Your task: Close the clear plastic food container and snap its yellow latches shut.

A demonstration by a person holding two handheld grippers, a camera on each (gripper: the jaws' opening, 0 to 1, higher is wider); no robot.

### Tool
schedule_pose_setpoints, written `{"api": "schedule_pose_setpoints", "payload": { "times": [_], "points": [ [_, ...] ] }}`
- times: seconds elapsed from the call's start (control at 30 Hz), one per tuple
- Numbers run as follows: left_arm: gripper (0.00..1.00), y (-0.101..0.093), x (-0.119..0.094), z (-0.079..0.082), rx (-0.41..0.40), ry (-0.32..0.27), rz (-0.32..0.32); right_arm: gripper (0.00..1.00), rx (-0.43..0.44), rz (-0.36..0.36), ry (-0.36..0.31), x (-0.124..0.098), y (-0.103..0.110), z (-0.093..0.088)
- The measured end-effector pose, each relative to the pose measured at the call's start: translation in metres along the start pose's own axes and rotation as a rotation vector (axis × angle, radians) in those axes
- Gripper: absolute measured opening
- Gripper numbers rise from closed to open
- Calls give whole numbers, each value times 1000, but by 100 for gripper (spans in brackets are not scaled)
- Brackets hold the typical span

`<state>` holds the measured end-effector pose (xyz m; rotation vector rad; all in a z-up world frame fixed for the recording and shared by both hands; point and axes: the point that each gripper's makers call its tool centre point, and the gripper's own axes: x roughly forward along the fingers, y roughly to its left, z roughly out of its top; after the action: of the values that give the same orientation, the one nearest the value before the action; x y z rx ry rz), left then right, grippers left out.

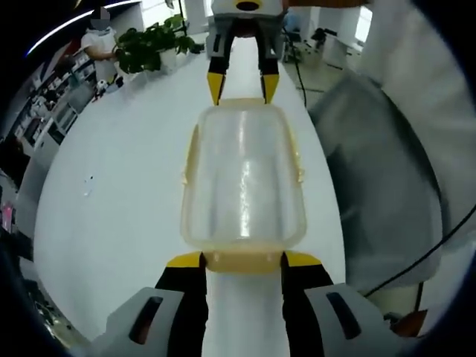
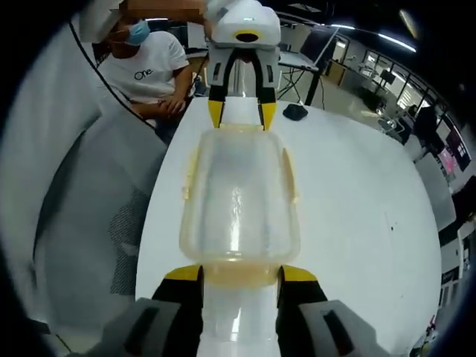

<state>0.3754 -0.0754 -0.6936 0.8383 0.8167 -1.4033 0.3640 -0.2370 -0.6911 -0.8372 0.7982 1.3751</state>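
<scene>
The clear plastic container (image 1: pixel 242 178) lies lengthwise on the white table (image 1: pixel 111 216) with its lid on. Pale yellow latches show on its long sides (image 1: pixel 190 156) and at both ends. My left gripper (image 1: pixel 243 259) is open, its yellow-tipped jaws flanking the near end latch (image 1: pixel 242 262). The right gripper (image 1: pixel 242 83) faces it from the far end, tips at that end's rim. In the right gripper view the container (image 2: pixel 238 201) lies the same way: my right gripper (image 2: pixel 239 274) is open around its near end latch (image 2: pixel 238 275), and the left gripper (image 2: pixel 242 111) stands at the far end.
A person in white (image 2: pixel 145 71) sits at the table's far side, and a grey-white garment (image 1: pixel 387 171) hangs close along the table edge. A potted plant (image 1: pixel 152 44) stands at one end, and a dark mouse-like object (image 2: pixel 295 111) lies on the table.
</scene>
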Motion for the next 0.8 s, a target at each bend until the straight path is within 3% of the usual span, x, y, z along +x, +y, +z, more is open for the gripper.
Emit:
{"api": "schedule_pose_setpoints", "payload": {
  "times": [0.8],
  "points": [
    [36, 2, 48, 68, 15, 5, -5, 36, 28, 5, 5, -33, 0, -75]
  ]
}}
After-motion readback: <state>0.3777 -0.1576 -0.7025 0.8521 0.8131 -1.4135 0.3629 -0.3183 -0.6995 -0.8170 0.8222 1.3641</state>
